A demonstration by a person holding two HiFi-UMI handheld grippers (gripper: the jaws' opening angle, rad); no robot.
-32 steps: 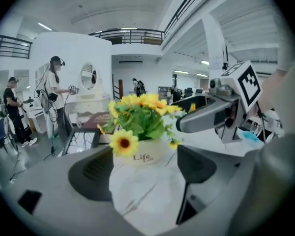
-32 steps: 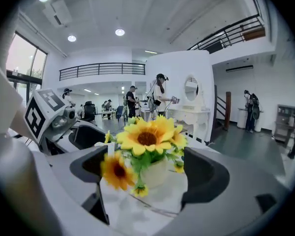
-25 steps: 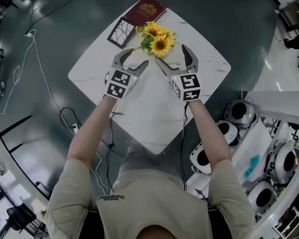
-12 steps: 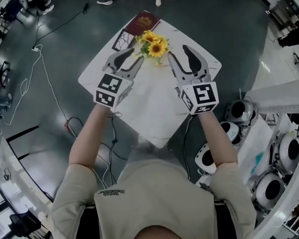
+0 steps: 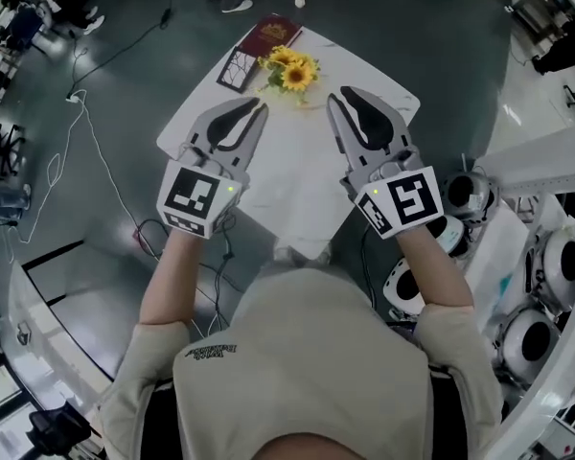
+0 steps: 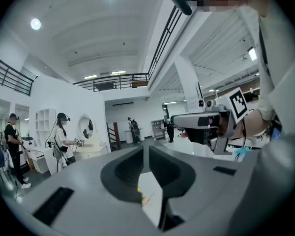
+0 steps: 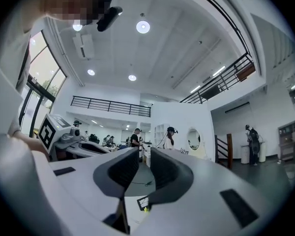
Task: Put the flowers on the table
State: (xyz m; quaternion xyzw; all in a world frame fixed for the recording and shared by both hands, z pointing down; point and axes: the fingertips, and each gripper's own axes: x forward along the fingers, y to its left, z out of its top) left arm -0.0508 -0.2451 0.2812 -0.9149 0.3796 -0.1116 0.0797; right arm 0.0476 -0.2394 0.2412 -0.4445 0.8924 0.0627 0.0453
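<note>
A bunch of yellow sunflowers [image 5: 289, 68] lies on the far part of the white table [image 5: 374, 80], free of both grippers. My left gripper [image 5: 261, 109] is held up above the table's near left side, well short of the flowers. Its jaws are closing and have all but met, with nothing between them. My right gripper [image 5: 343, 96] is raised over the table's near right. Its jaws are also closing, with a narrow slit left and nothing in it. Both gripper views look out level into the hall, the left gripper [image 6: 145, 149] and right gripper [image 7: 144, 151] both empty.
A dark red booklet [image 5: 268, 34] and a black card with a web pattern [image 5: 238, 67] lie at the table's far corner beside the flowers. Round white machines [image 5: 465, 195] stand to the right. Cables [image 5: 86, 161] trail over the dark floor at left. A person [image 6: 61, 136] stands far off.
Both grippers have drawn back from the flowers toward the person and risen, and their jaws have gone from wide apart to almost together. The flowers stay on the table.
</note>
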